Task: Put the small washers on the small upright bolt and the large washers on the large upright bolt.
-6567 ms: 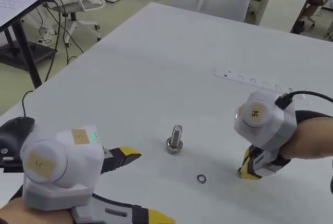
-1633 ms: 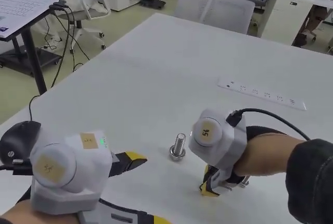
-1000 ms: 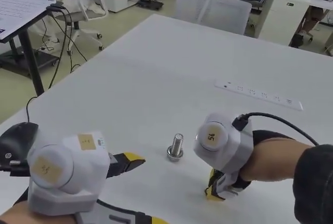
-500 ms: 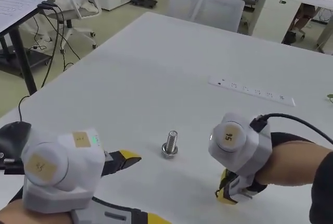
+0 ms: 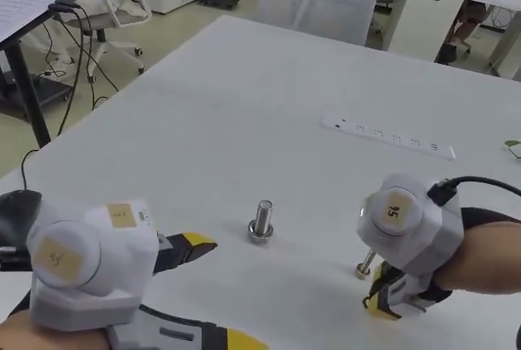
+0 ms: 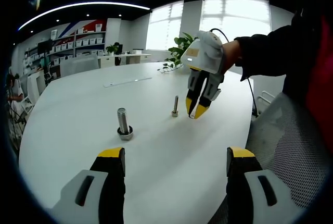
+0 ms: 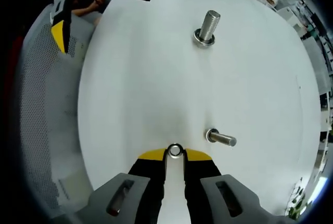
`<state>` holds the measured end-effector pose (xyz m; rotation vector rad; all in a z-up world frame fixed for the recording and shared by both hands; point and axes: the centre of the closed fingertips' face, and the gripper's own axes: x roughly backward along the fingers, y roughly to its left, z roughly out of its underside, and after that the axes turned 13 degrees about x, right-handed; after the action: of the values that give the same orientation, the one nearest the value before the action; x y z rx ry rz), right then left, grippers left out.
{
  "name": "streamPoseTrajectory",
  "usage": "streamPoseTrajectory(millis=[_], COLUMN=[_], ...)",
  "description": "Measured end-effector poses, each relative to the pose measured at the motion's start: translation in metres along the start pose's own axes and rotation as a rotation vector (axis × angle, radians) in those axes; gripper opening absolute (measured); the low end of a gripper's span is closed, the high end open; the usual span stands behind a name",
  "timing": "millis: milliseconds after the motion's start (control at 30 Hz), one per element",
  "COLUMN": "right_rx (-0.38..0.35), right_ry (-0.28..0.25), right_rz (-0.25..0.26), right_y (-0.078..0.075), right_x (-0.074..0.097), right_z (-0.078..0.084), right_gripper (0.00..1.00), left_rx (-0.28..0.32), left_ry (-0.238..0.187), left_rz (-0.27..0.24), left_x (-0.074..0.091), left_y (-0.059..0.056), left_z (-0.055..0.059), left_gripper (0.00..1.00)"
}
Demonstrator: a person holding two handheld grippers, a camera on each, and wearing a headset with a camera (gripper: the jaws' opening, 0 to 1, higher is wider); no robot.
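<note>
Rightward over the white table (image 5: 269, 106) the right gripper (image 5: 383, 303) has travelled since a second ago, away from the large bolt (image 5: 261, 221), which stands upright mid-table. The left gripper (image 6: 176, 153) is held at the near left, jaws wide apart. The right one hangs just beside the small upright bolt (image 5: 365, 263), jaws pinched on a small washer (image 7: 175, 150) at their tips.

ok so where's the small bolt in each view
Head view: small bolt lower right, beside the right gripper.
Left gripper view: small bolt near centre, left of that gripper's tips.
Right gripper view: small bolt low, right of centre.
Shared landmark: the large bolt.
</note>
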<state>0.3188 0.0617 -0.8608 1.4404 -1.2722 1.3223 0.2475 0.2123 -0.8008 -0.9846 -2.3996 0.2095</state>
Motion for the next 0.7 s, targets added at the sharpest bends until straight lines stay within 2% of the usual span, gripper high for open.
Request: streamPoseTrajectory(millis=[400, 700], right_rx=[-0.053, -0.058], right_ry=[-0.001, 0.008], right_rz=[0.026, 0.041], right_y=[-0.008, -0.014], right_x=[0.011, 0.022], right_z=[0.018, 0.025], right_gripper=[0.14, 0.14], left_rx=[0.001, 0.000], left_ry=[0.006, 0.010], left_rz=[0.000, -0.002], left_x=[0.000, 0.001], left_y=[0.001, 0.001], left_z=[0.001, 0.002], left_gripper=[0.80, 0.80])
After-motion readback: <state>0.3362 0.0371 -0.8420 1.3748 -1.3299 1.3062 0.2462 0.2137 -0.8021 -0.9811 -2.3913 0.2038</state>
